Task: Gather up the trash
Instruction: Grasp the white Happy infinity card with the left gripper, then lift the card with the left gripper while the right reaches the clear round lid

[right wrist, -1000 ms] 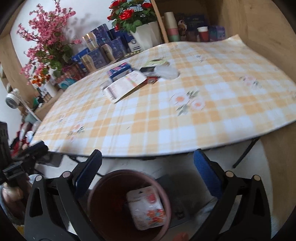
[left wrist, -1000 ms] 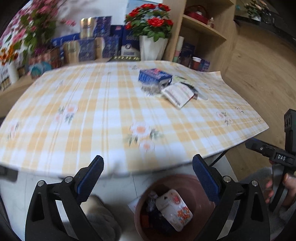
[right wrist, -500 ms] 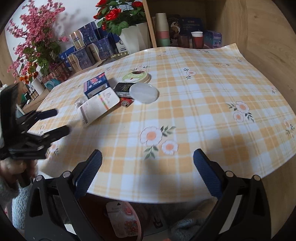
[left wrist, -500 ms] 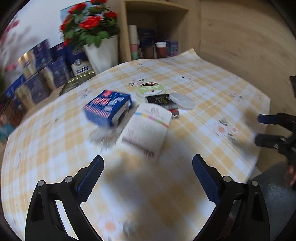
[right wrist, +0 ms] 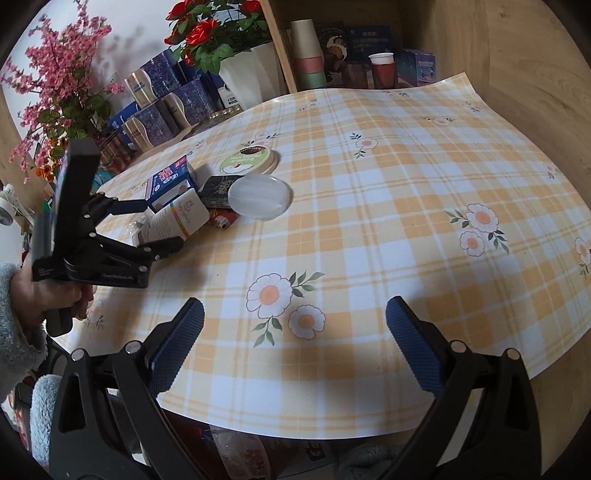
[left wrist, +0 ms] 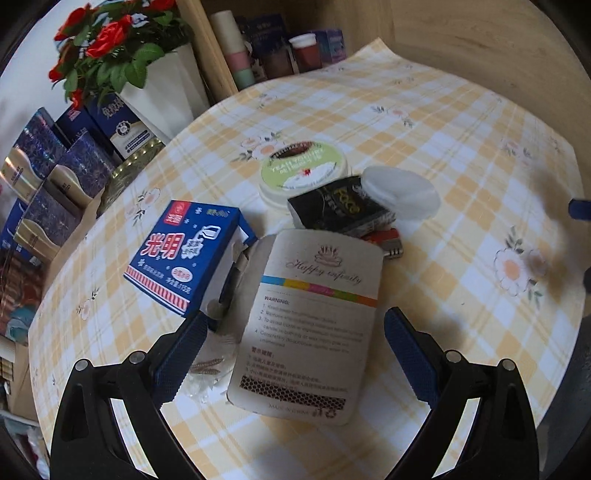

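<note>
Trash cluster on counter [left wrist: 461,122]
Our left tool [left wrist: 291,350], wide open and empty, straddles the card [left wrist: 314,314]; blue box [left wrist: 184,254] crowds its left finger; right tool [right wrist: 295,339] likewise.

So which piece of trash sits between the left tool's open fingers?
The beige warning card, lying flat between the left tool fingers; the blue carton and black box lie beyond.

Potted red roses [right wrist: 218,33], stacked cups [right wrist: 308,55]
</note>
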Demonstrator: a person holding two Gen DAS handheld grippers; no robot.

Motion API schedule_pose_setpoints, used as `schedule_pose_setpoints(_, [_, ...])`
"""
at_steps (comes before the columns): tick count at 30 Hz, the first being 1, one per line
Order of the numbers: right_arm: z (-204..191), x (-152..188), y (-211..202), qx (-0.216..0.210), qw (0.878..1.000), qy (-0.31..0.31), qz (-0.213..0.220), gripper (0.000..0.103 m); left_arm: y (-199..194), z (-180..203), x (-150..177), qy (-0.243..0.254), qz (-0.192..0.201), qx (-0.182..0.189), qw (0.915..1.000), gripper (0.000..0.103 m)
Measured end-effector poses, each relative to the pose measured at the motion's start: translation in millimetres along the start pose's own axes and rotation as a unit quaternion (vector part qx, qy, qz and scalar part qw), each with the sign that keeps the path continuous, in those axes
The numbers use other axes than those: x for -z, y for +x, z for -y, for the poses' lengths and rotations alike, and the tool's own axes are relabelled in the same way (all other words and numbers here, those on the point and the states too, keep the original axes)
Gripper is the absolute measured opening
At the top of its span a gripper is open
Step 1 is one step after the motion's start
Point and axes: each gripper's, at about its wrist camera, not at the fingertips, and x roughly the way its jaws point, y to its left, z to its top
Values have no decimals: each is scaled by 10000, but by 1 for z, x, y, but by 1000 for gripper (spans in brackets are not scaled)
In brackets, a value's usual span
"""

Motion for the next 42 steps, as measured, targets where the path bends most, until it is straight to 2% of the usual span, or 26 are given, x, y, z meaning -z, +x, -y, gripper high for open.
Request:
schedule_pose_setpoints(3, [0,0,1,-26,10000,-18,-26,97,7,3,1,126,-79,-23,9999,94])
schedule_pose_setpoints(4, [0,0,1,-30,10000,-32,-38,97,6,3,1,127,-66,-18,9999,91])
schedule_pose_setpoints(5, [-1,1,2,-38,10000,-42,-51,97,6,3,1,125,-76,-1,9999,84])
schedule_pose_setpoints(6, [0,0,2,-49,10000,-49,-63,97,4,2,1,92,-75,31,9999,66])
schedule_pose_setpoints(7, [0,0,3,-59,9999,-57,-75,97,2,1,0,66,-115,-14,9999,66])
schedule_pose_setpoints(11, [0,-5,5,-87,9998,-133,-73,97,-28,-10,-1,-222,296,243,9990,65])
schedule_pose_setpoints(15, [1,-17,11,-148,9998,-134,-54,97,-58,-25,5,-745,646,449,9941,64])
schedule_pose_setpoints(17, [1,-28,20,-130,9998,-143,-42,90,-70,-35,14,-1182,772,583,9883,64])
schedule_pose_setpoints(21, [-1,-49,48,-304,9993,-4,-239,88,-88,-52,42,-2002,963,723,9723,64])
schedule_pose_setpoints(26, [-10,-75,81,-434,9984,36,-365,84,-100,-61,76,-2603,1012,791,9569,64])
schedule_pose_setpoints(29, [-15,-85,95,-497,9977,-17,-469,83,-108,-67,94,-2802,1035,788,9511,64])
schedule_pose_setpoints(32, [-17,-92,107,-573,9965,7,-613,82,-115,-73,104,-2835,1043,721,9505,64])
schedule_pose_setpoints(35, [-14,-97,117,-637,9953,263,-682,82,-122,-81,111,-2820,1079,583,9515,64])
schedule_pose_setpoints(38, [-14,-102,121,-711,9936,616,-623,82,-128,-88,118,-2947,1139,545,9472,64])
schedule_pose_setpoints(42, [-27,-104,127,-540,9942,653,-657,82,-130,-92,123,-3043,1164,521,9440,64])
